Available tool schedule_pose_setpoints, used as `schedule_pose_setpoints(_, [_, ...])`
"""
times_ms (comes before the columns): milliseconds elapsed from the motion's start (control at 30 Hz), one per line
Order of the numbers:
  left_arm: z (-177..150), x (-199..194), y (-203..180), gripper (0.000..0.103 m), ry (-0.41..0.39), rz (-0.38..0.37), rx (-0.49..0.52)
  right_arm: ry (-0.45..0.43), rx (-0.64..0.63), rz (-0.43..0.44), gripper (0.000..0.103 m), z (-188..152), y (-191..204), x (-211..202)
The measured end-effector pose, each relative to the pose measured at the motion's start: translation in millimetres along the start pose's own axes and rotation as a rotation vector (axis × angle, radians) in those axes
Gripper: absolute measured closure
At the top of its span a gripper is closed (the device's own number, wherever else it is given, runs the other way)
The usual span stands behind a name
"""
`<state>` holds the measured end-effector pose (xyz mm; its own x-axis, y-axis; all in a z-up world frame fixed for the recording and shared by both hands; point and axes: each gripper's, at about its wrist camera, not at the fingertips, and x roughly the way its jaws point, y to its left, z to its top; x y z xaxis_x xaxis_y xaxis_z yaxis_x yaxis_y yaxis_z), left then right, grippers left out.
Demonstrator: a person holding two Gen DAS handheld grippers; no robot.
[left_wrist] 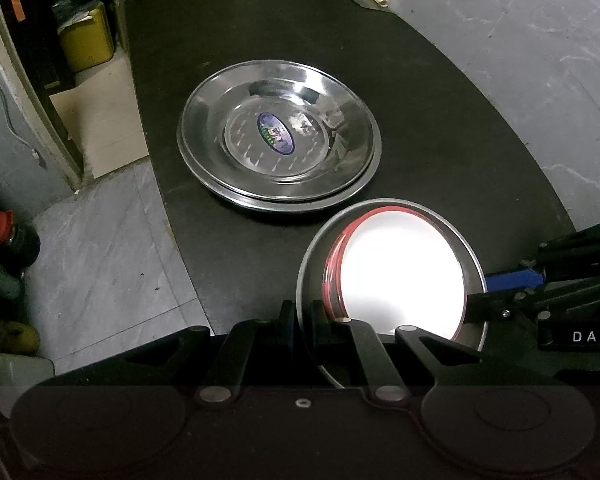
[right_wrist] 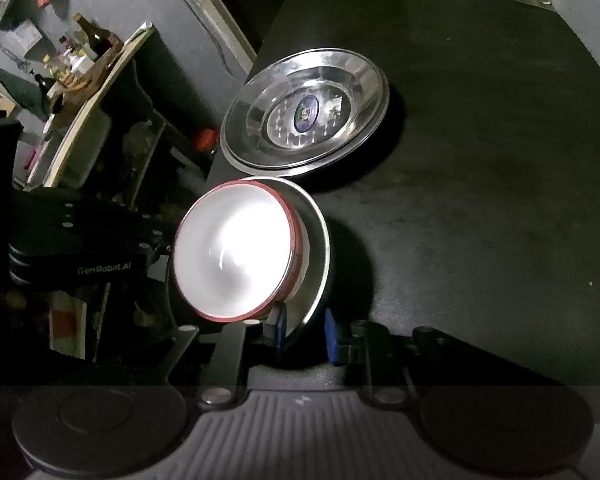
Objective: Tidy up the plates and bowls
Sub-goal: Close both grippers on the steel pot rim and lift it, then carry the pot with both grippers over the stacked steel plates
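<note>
Bowls (left_wrist: pixel 400 272) nested, off worktop (left_wrist: pixel 440 100). Left fingers (left_wrist: pixel 288 320) pinch steel rim; right fingers (right_wrist: pixel 332 336) spread around rim. Tilt could drop white bowl.

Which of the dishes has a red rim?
The white bowl, nested in the steel bowl nearest both tongs. The stacked steel plates farther back are plain metal, the top one stickered.

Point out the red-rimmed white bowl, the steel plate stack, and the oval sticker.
red-rimmed white bowl (right_wrist: pixel 236 252), right wrist view, white inside.
steel plate stack (left_wrist: pixel 220 128), left wrist view, sloping left wall of the top plate.
oval sticker (left_wrist: pixel 276 133), left wrist view, sticker's middle.
</note>
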<state>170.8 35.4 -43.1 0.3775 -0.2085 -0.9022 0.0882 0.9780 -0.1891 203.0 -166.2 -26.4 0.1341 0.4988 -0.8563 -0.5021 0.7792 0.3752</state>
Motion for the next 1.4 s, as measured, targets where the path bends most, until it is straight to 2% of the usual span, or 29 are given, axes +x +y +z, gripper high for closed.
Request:
schedule_pose_setpoints(600, [16.0,-12.5,0.1,0.097,-0.055,-0.032,-0.040,-0.097,0.081,0.018,0.081,2.1,-7.4,-14.8])
schedule_pose_setpoints(1400, [53.4,-15.2,12.7,0.097,-0.130,-0.021,-0.097,-0.166,0.066,0.035,0.081,43.3,-15.8,-19.2])
